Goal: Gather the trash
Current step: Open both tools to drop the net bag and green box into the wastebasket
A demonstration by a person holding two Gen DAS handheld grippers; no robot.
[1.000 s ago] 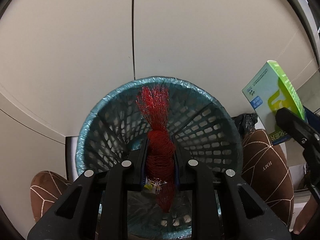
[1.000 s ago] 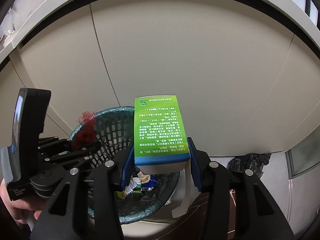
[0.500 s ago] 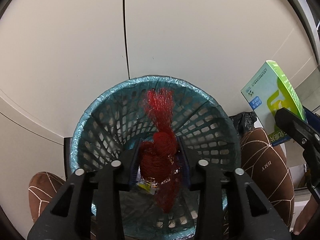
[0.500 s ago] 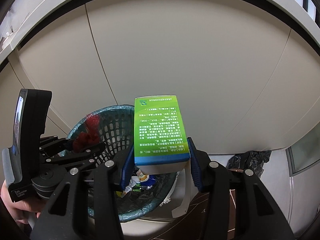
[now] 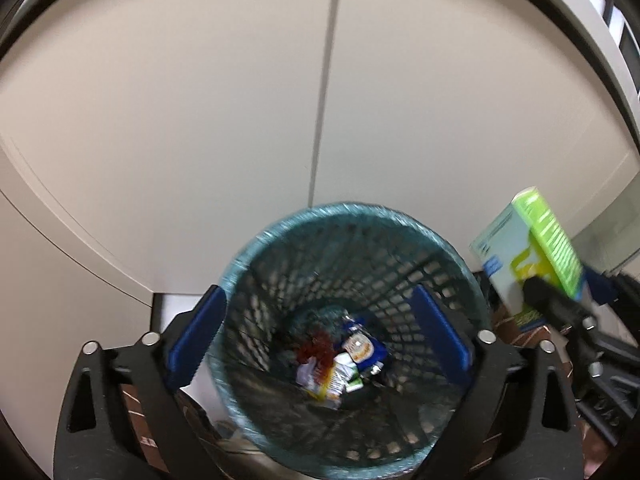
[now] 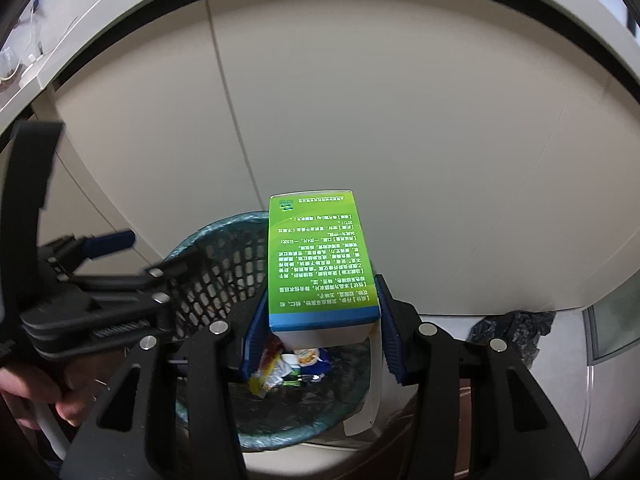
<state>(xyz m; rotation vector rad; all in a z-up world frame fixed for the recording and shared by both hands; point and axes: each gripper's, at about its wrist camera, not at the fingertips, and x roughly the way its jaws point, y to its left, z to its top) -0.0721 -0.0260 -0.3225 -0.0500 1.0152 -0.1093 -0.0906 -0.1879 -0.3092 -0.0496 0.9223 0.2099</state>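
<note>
Though its green side panel is covered in small printed text, the box [image 6: 322, 264] shows it upside down in the right wrist view and too fine to read; the pale front face bears a yellow-green shape and a small blue label, also unreadable. The box's long axis runs away from the right gripper [image 6: 320, 330], its far end pointing at the beige cabinet doors [image 6: 400, 120], and it is held above the near right rim of the bin [image 5: 348, 312]. The right jaws are closed on the box's near end, the blue pads pressed to both sides. The left gripper [image 5: 316, 334] has its jaws spread wide with nothing between them, over the mouth of the bin. At the bottom of the teal mesh bin lie a red net [image 5: 318, 350] and crumpled wrappers [image 5: 348, 364] in white, blue and yellow. A black plastic bag [image 6: 516, 330] lies on the floor to the right.
</note>
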